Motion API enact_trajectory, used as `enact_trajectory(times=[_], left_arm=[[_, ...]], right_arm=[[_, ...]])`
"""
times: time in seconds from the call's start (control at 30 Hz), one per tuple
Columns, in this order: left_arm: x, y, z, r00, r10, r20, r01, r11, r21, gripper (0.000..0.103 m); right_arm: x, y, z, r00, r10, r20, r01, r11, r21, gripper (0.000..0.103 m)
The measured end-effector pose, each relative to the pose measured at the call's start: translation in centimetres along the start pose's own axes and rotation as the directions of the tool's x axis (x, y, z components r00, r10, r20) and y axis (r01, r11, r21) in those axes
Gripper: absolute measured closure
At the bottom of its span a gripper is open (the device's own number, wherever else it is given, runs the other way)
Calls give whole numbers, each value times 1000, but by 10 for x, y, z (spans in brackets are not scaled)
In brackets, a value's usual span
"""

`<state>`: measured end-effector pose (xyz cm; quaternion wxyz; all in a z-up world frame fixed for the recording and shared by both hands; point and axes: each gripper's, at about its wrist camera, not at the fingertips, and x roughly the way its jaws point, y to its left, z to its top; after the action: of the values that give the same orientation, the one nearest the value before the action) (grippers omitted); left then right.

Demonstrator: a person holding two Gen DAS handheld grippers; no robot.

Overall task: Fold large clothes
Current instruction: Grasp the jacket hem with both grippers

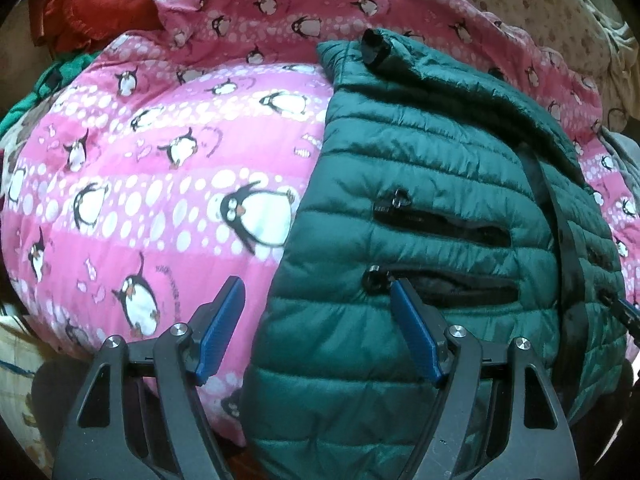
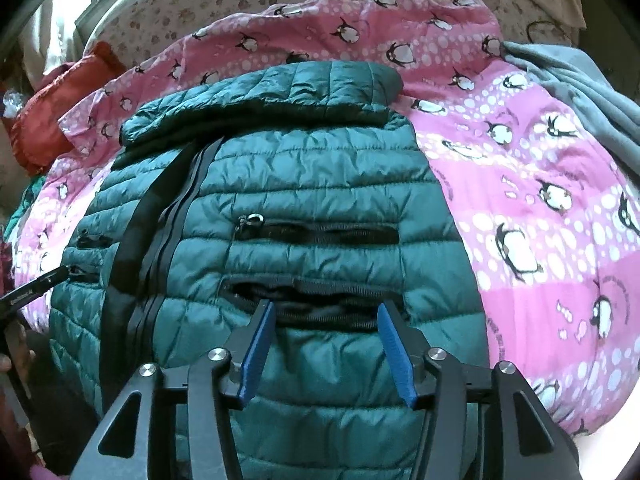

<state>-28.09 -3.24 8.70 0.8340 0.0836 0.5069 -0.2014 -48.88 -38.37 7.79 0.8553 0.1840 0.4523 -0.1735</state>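
Green quilted jacket (image 2: 312, 184) lengthwise, collar far

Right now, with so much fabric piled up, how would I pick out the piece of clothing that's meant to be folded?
Find the big pink penguin-print duvet covering the bed. On its middle lies a dark green quilted puffer jacket, front up, with a black zipper down the front. Unlike the grey fleece and the red cushion at the duvet's edges, it is shiny, ribbed with stitched rows, and has gaping zip pockets.

Both wrist views look steeply down, close (left further left), sharing the green jacket (image 1: 420, 184) (image 2: 304, 184).
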Motion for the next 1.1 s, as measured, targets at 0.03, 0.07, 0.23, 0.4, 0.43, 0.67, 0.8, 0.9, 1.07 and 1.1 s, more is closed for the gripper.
enact_trajectory(times=[0.03,0.07,0.23,0.4,0.43,0.67,0.8,0.9,1.07,1.1], left_arm=[[1,1,-2,1000,-5,-8,5,1000,-3,27],[1,3,-4,1000,-13,-16,12,1000,-8,27],[-1,13,-11,999,-35,-29,33,999,-43,27],[-6,21,-16,998,-41,-39,39,998,-53,27],[-7,23,-17,998,-47,-45,45,997,-58,27],[-11,54,-27,993,-85,-84,73,989,-132,27],[-8,59,-34,985,-125,-116,107,983,-148,27],[-8,57,-39,976,-168,-136,149,979,-138,27],[-1,46,-52,951,-248,-183,231,967,-112,27],[0,44,-53,949,-253,-189,237,966,-105,27]], right_arm=[[-1,0,-2,1000,-1,-2,1,1000,0,52],[-2,0,-4,1000,-4,-5,4,1000,-3,52],[-7,-2,-13,1000,1,-17,-1,1000,-3,52],[-12,-5,-20,999,10,-31,-10,1000,2,52],[-13,-6,-22,999,10,-36,-10,1000,0,52],[-21,-19,-33,998,11,-58,-10,1000,18,46],[-19,-30,-38,997,15,-76,-12,999,45,45],[-20,-34,-40,996,8,-86,-5,999,36,45],[-26,-44,-41,996,-12,-87,16,999,40,45],[-27,-46,-41,996,-19,-86,23,999,46,45]])
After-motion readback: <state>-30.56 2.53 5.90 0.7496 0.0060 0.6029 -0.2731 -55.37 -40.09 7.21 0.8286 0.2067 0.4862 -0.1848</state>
